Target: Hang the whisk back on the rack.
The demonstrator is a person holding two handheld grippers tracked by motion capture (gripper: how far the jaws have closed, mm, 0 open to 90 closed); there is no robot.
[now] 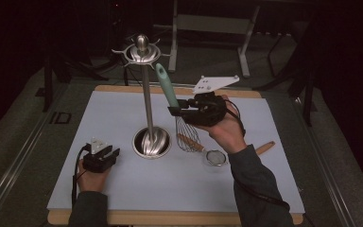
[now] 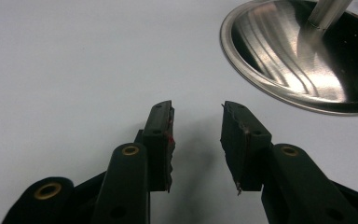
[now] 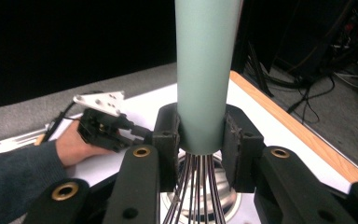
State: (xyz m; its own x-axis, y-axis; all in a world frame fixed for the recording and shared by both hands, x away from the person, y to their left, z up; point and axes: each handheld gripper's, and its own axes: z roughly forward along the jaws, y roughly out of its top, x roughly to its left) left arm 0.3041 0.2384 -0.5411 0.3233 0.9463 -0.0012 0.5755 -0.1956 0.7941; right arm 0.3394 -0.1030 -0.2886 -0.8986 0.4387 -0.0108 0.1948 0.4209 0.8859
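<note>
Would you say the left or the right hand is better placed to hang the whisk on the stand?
Right: the right gripper already clamps the whisk by its handle, lifted beside the stand. The left gripper rests open on the table.

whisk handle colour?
Pale teal-green whisk handle, clearest in the right gripper view.

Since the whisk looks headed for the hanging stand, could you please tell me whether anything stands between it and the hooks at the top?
Nothing visible does. The whisk, clamped at its handle in the right tool, is beside the stand's pole, below the hook ring, whose hooks look bare.
</note>
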